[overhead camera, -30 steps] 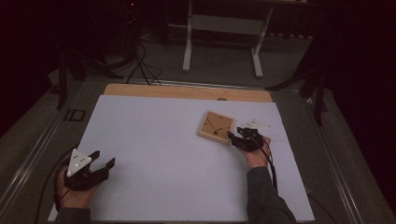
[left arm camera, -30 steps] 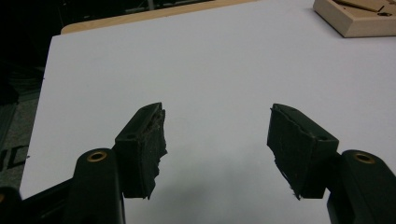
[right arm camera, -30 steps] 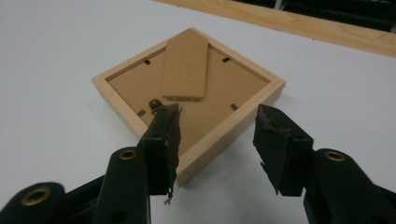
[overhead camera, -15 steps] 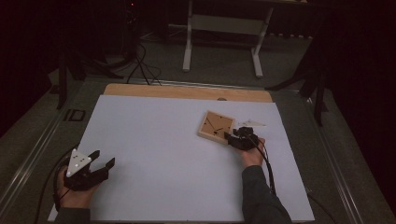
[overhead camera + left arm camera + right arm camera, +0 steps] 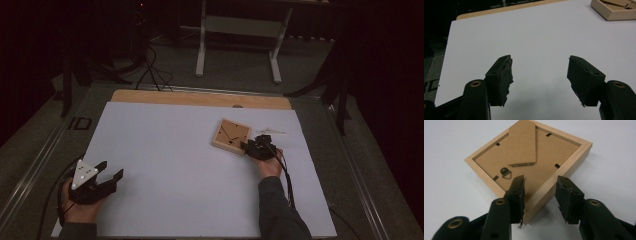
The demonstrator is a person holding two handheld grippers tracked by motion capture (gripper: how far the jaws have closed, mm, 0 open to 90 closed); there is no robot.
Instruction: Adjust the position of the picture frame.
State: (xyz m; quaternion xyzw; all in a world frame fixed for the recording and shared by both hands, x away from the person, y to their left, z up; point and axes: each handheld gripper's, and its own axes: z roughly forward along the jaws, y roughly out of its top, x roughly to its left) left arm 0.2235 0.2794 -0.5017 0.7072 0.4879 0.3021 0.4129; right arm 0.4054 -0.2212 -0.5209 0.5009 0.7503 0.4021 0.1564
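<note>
Your right gripper (image 5: 540, 182) is at the near corner of the wooden picture frame (image 5: 529, 157) — one jaw over the inside of the frame's back, the other outside the corner rail, so the corner sits between them. Jaws have just been closing and stand about half open; the outer pad is clear of the wood, the inner one looks to be at the rail but I can't tell if it's pressing. No grip on the frame yet. The frame lies face down on the white sheet (image 5: 180, 150) covering the counter, backing board up, directly ahead of your right gripper in its own view. On that board: a folded cardboard easel flap (image 5: 522, 142) toward the far corner, a small metal hanging ring (image 5: 506, 173) just ahead and left of the left jaw, and black retaining tabs (image 5: 557, 166) along the rails. In the high view your right gripper (image 5: 259, 148) touches the frame's (image 5: 231, 135) near-right corner, with a thin pale strip (image 5: 270, 132) lying on the sheet just beyond it. Your left gripper (image 5: 540, 70) is wide open and holds nothing — bare sheet between and ahead of the jaws, the frame (image 5: 615, 10) well off at the far right of its view. In the high view it (image 5: 107, 175) rests low at the near-left of the sheet, well apart from the frame.
</note>
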